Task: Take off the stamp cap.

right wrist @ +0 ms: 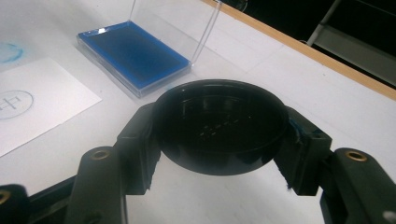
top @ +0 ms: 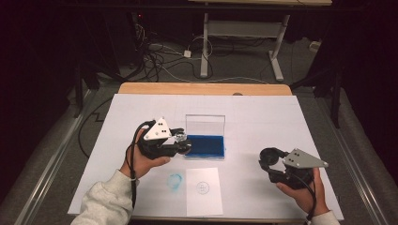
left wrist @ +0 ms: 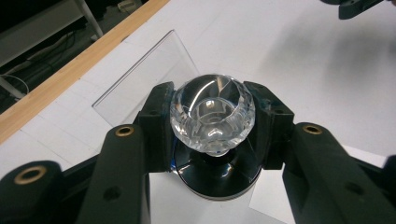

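Left gripper [top: 180, 140] pinches the crystal-handled stamp [left wrist: 212, 116] beside the blue ink pad [top: 205, 146]; right gripper [top: 268, 161] clamps its black cap [right wrist: 219, 126]; cap off, inking apparently pending; card [top: 203, 190] already bears one print.

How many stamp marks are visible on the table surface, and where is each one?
2. A blurry blue round mark lies on the white table cover, left of the paper sheet. A thin circular mark sits on that sheet. The left gripper may hide others.
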A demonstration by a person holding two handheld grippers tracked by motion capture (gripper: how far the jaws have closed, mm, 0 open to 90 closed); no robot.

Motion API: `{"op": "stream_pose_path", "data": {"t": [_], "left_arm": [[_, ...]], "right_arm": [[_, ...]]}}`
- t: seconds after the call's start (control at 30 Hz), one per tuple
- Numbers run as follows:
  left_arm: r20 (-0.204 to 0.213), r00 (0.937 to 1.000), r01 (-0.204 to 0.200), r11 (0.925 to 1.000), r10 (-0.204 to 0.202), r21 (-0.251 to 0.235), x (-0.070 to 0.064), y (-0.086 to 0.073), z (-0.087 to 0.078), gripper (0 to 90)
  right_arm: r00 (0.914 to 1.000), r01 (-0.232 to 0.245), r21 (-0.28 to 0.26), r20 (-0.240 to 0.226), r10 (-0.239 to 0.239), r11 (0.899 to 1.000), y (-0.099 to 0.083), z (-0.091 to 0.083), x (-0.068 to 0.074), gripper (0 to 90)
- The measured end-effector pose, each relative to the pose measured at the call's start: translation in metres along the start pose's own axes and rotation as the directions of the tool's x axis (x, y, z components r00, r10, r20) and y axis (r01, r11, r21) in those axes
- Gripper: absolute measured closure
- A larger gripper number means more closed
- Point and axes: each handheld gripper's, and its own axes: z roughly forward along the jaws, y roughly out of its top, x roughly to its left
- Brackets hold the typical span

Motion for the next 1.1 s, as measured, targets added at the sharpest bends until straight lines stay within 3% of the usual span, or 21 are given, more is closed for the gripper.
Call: {"op": "stream_pose_path", "data": {"t": [0.17,0.57,1.1], "left_arm": [[0.016,0.9998,-0.011,0.9999,0.011,-0.004,-0.002,0.009,0.003,54.8],[0.039,0.9981,-0.048,0.9988,0.048,0.008,-0.003,0.023,0.010,54.8],[0.048,0.9980,-0.042,0.9988,0.040,0.027,0.004,0.031,0.019,54.8]], "right_arm": [[0.9998,-0.017,0.004,0.011,0.017,1.000,-0.006,-0.006,-0.006,38.6],[1.0000,-0.001,0.023,-0.008,0.001,1.000,-0.005,-0.001,-0.002,38.6],[0.9996,0.004,0.045,-0.027,-0.003,0.999,-0.007,0.003,0.000,38.6]]}}
